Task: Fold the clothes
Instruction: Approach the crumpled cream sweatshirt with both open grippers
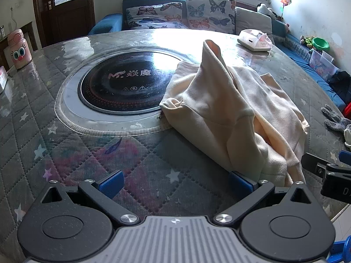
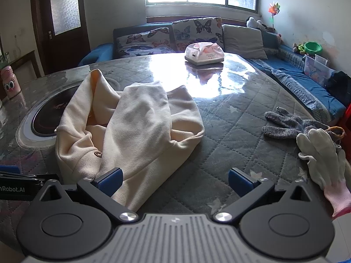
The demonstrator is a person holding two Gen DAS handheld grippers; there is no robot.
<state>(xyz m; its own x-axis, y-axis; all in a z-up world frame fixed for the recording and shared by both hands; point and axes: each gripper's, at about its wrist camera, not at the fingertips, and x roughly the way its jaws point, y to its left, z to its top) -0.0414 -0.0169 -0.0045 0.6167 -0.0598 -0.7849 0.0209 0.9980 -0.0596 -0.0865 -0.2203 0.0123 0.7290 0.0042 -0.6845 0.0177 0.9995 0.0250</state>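
Note:
A cream garment (image 1: 230,114) lies crumpled in a heap on the round quilted table (image 1: 65,135), partly over the edge of the black induction hob (image 1: 122,81). One part of it stands up in a peak. It also shows in the right wrist view (image 2: 131,127). My left gripper (image 1: 175,184) is open and empty, low over the table, with its right finger next to the garment's near edge. My right gripper (image 2: 175,182) is open and empty, with the garment's near edge lying by its left finger.
A pink tissue box (image 2: 204,54) sits at the table's far side. Grey and white gloves (image 2: 307,131) lie at the right edge. A pink bottle (image 1: 18,50) stands at the far left. A sofa with butterfly cushions (image 1: 175,15) runs behind the table.

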